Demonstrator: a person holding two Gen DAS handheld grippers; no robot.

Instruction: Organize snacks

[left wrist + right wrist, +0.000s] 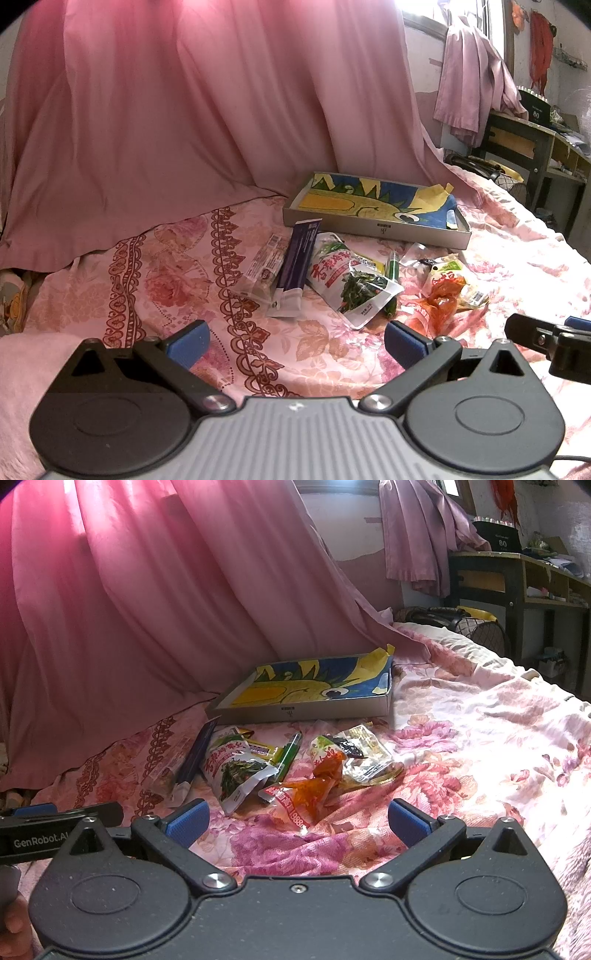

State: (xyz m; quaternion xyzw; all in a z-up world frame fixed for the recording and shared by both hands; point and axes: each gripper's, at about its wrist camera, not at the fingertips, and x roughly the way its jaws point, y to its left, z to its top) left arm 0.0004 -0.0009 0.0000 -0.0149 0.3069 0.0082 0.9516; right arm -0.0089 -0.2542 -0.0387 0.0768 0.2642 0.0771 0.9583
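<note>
The snacks lie in a loose cluster on the floral bedspread (pixel 461 738), just in front of the shallow grey box (pixel 373 225), and I take that box as my landmark. Nearest its left front corner I see a dark purple packet (pixel 297 266), long and narrow, its long axis running from the box toward me, white end nearest me. Touching its left side lies a clear-wrapped bar (pixel 264 267), parallel to it. To the right of the purple packet, overlapping its edge, is one seaweed pouch (pixel 349 280), tilted so its long axis runs diagonally, its white bottom edge pointing toward me and to the right. A green tube (pixel 290 753) pokes out from under the pouch, pointing back at the box. Right of that sits one orange-red sachet (pixel 314 790), crumpled, and just behind it a heap of small clear wrappers (pixel 365 757) that I cannot count reliably. So: one purple packet, one bar, one pouch, one tube, one sachet.

My left gripper (pixel 295 343) hovers low over the bedspread, well short of the box, aimed at the purple packet, fingers spread wide with nothing between them. My right gripper (pixel 297 819) is level beside it, facing the sachet, fingers likewise spread and unloaded. Pink curtain (pixel 184 110) hangs behind the box.
</note>
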